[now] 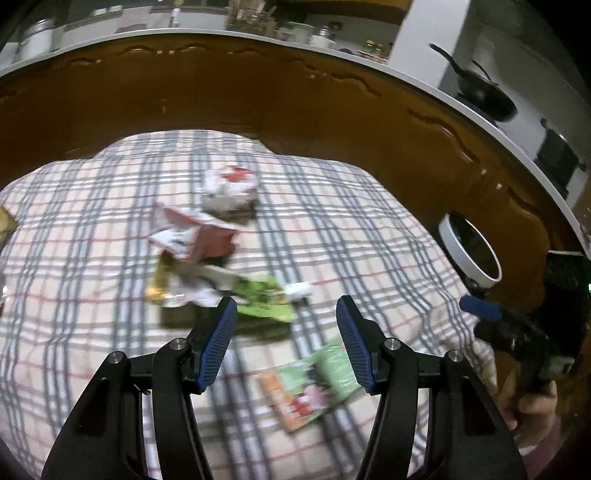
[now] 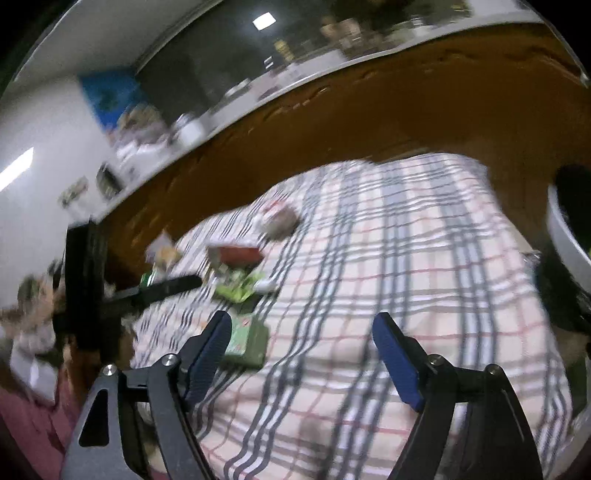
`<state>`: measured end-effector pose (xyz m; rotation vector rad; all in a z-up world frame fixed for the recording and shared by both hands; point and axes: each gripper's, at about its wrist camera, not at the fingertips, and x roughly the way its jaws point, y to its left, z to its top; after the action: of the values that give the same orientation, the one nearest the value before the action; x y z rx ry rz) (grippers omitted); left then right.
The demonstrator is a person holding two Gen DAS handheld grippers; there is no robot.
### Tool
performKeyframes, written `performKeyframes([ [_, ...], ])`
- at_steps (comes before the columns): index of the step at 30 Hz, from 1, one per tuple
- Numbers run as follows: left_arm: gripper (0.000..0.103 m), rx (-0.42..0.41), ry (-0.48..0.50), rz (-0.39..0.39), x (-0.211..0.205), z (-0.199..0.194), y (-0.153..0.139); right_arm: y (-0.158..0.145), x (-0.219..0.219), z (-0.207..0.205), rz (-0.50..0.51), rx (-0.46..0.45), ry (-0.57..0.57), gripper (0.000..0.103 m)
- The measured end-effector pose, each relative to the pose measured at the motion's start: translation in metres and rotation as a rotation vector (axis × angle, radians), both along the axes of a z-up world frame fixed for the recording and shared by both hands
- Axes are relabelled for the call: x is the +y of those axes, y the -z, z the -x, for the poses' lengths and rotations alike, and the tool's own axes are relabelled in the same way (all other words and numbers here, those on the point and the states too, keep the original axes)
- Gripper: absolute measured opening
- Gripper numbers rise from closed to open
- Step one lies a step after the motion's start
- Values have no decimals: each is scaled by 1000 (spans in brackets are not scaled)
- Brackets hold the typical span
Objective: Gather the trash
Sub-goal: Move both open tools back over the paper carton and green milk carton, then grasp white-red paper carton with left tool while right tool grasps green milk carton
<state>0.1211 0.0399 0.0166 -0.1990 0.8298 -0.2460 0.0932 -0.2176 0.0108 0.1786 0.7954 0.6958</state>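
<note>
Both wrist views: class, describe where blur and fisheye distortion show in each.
Left wrist view: the gripper fingers are sharp, the wrappers smeared, the counter edge bowed. Right wrist view: blur is heavier, streaking the checked cloth; the ceiling light glares.

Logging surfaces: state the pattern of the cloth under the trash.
The cloth is a plaid of grey and red lines on cream, clearest in the left wrist view.

Black left tool [image 1: 286, 308] and right tool [image 2: 301, 325], ribbed blue pads, silver screws, maroon sleeve.
</note>
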Motion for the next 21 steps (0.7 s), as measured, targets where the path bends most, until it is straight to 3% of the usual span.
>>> performKeyframes([
  [8,64,15,-110,-26,49,-15,7,5,55,8,89,-37,-187,84],
  [11,76,2,-120,-47,55,-26,3,7,69,7,109,-50,-220,85],
  [15,83,-5,-84,-106,51,-51,1,12,89,3,132,-61,-270,85],
  [21,84,35,-31,-163,48,-80,16,16,117,3,223,-105,-402,85],
])
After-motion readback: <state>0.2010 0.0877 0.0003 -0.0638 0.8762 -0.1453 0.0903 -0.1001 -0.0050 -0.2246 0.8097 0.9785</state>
